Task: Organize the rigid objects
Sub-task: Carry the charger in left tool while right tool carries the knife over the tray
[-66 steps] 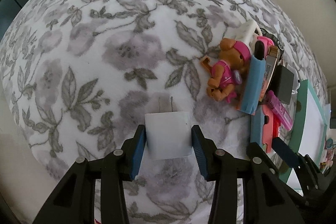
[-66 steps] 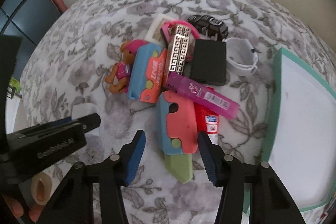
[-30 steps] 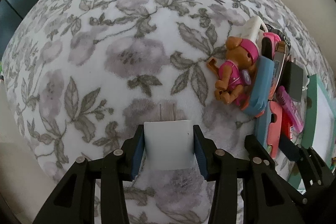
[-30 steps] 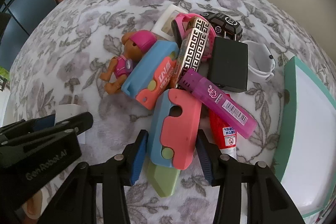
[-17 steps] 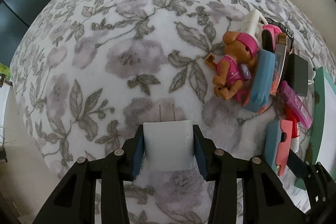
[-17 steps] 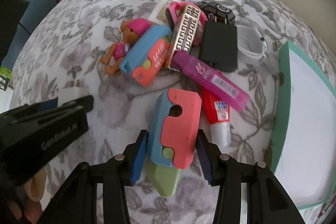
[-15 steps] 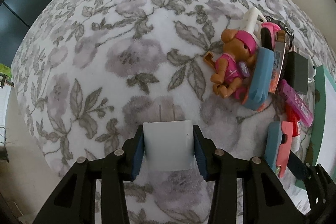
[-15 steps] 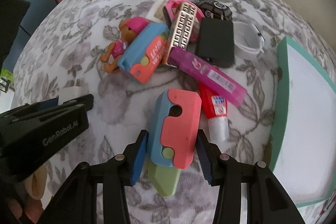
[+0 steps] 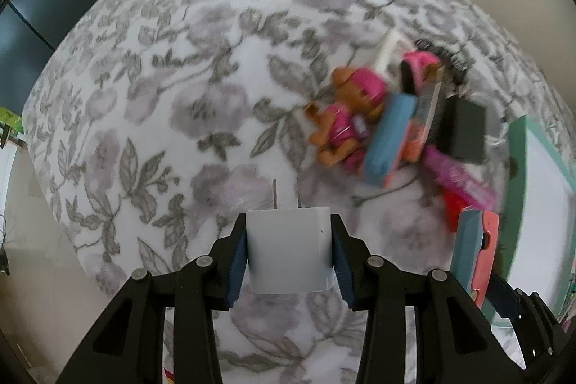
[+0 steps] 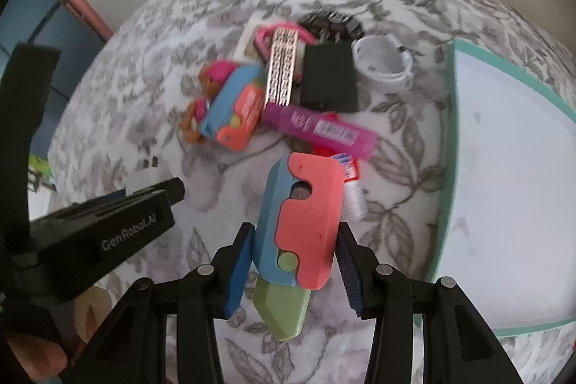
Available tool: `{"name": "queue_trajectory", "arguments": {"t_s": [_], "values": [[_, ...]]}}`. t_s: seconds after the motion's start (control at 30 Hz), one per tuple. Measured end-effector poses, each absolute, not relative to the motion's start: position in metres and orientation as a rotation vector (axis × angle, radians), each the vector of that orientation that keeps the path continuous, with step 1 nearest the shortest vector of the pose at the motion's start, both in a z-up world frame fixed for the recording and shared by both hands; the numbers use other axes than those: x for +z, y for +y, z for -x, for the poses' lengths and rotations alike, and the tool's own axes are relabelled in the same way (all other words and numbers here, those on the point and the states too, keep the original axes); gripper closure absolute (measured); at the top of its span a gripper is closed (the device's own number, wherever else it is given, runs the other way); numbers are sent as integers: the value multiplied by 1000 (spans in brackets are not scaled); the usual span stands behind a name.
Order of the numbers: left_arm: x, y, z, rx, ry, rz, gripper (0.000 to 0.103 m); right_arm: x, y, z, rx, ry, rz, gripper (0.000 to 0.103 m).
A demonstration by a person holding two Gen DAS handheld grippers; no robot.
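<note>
Left gripper (image 9: 289, 254): pinching a white plug adapter (image 9: 288, 249) between its blue pads, the two prongs pointing away from the camera, held above the floral cloth (image 9: 187, 89) that covers the worktop

Right gripper (image 10: 293, 267): clamped on a coral-and-blue folding toy knife (image 10: 300, 222) with a green tip, held above the same cloth, clear of the heap

Heap on the cloth, seen from the right wrist, items touching or overlapping:
- dog figure in pink (image 10: 203, 96), at the left edge of the heap, partly under the next item
- second blue-and-coral toy knife (image 10: 235, 107), tilted
- gold patterned bar (image 10: 282, 65), lying over a pink loop (image 10: 264, 36)
- white flat frame (image 10: 248, 40), behind the loop
- black block (image 10: 329, 78), just right of the gold bar
- dark watch-like item (image 10: 329, 20), blurred, at the far edge
- white ring band (image 10: 383, 62), right of the black block
- purple lighter (image 10: 322, 126), lying across the near side
- red-and-white tube (image 10: 351, 184), partly behind the held knife

Tray with teal rim (image 10: 446, 168): on the right, white inside, near the heap but apart from it

A fingertip (image 10: 34, 358) shows at the lower left of the right wrist view
</note>
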State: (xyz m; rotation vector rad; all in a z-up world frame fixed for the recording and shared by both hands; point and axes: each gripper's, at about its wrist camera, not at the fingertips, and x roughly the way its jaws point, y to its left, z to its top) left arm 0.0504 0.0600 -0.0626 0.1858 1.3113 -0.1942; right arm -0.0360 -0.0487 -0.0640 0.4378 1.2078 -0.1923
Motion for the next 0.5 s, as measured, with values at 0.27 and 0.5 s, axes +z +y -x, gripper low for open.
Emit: {"name": "queue_trajectory", "arguments": {"t_s": [0.27,0.5], "values": [[0,19,-28,-263,1209,-200,59,-16,-79,53,-235,1053,-507,55],[33,-21,-21,-342,1157,-229,59,13,-110,63,-374,995,-451,55]]}}
